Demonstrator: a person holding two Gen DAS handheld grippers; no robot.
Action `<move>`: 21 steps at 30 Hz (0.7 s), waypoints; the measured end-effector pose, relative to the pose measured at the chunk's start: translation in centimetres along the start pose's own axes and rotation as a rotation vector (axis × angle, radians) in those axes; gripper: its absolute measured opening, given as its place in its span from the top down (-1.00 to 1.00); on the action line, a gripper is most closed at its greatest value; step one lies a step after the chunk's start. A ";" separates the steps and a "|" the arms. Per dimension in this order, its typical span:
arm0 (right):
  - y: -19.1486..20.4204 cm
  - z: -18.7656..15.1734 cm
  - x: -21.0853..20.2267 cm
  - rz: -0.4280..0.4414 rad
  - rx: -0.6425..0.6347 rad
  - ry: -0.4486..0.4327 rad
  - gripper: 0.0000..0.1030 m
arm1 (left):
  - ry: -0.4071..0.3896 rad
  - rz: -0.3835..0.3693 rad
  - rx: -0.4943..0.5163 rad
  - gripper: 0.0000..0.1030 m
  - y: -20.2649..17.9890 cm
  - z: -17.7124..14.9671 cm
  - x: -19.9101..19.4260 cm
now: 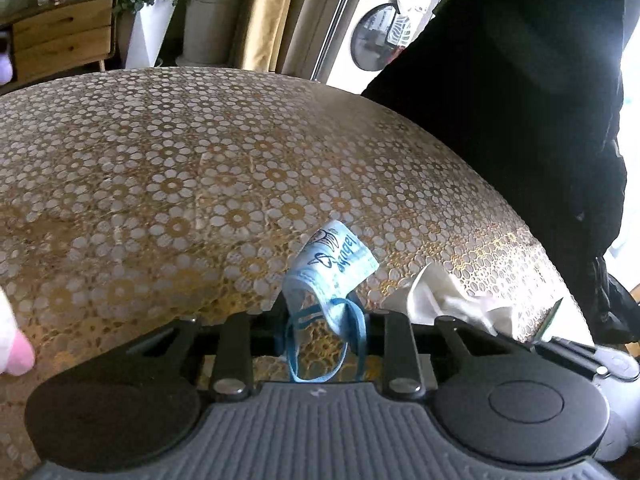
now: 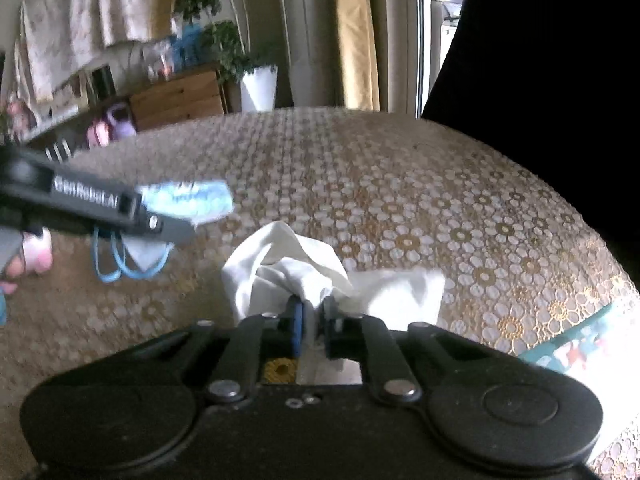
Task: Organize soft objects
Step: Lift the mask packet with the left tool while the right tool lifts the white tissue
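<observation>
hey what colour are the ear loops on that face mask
Blue, on a light-blue printed mask. The ear loops show best in the left wrist view.

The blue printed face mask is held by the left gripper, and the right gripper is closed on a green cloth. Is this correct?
Not quite: the crumpled cloth in the right gripper is white, as the right wrist view shows. The left gripper does hold the blue printed face mask.

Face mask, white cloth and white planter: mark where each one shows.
Face mask (image 1: 334, 258): left wrist view, on its printed blue panel.
White cloth (image 2: 280, 260): right wrist view, on its bunched upper fold.
White planter (image 2: 259, 88): right wrist view, on its front face.
</observation>
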State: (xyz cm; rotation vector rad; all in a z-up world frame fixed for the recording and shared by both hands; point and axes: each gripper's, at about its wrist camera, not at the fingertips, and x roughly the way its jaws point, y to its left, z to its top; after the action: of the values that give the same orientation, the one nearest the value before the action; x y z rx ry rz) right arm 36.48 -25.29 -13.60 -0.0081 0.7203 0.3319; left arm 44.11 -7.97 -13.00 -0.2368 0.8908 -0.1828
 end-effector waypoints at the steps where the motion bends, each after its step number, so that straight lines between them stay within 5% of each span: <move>1: 0.1 0.1 -0.4 0.000 -0.005 -0.008 0.83 | -0.004 0.007 0.003 0.49 0.0 -0.1 -0.2; 21: 0.0 2.7 -9.2 0.155 0.052 -0.079 0.83 | -0.089 -0.024 0.035 0.51 0.6 -1.9 -10.9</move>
State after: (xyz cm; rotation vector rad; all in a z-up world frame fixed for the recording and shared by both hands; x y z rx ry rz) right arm 31.76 -27.72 -5.65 0.1098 0.6524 0.4589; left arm 35.91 -4.81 -6.22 -0.2213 0.7961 -0.2088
